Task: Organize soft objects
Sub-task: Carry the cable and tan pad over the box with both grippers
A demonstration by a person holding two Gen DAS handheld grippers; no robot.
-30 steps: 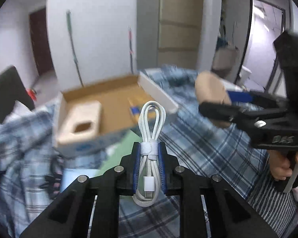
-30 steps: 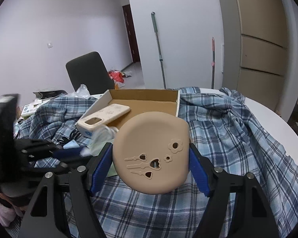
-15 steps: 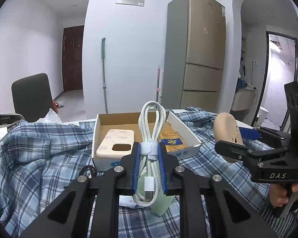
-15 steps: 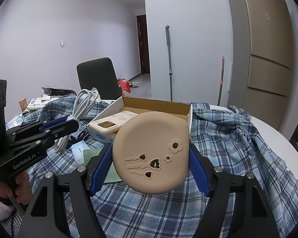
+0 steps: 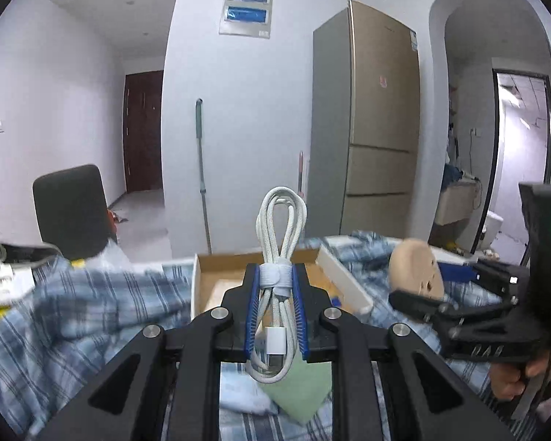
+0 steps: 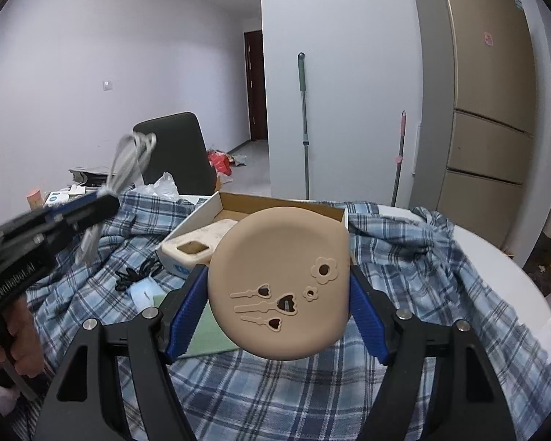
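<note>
Left wrist: one coiled white cable (image 5: pixel 280 286) in left claw (image 5: pixel 275 310); one tan pad (image 6: pixel 281 283) in right claw (image 6: pixel 277 301).

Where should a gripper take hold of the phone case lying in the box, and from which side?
The phone case lies flat in the cardboard box, its camera-hole end overhanging the near rim. Probably best to come from above and pinch across its two long edges near the middle. The box walls block a low sideways approach, and the flat back offers nothing else to pinch.
</note>
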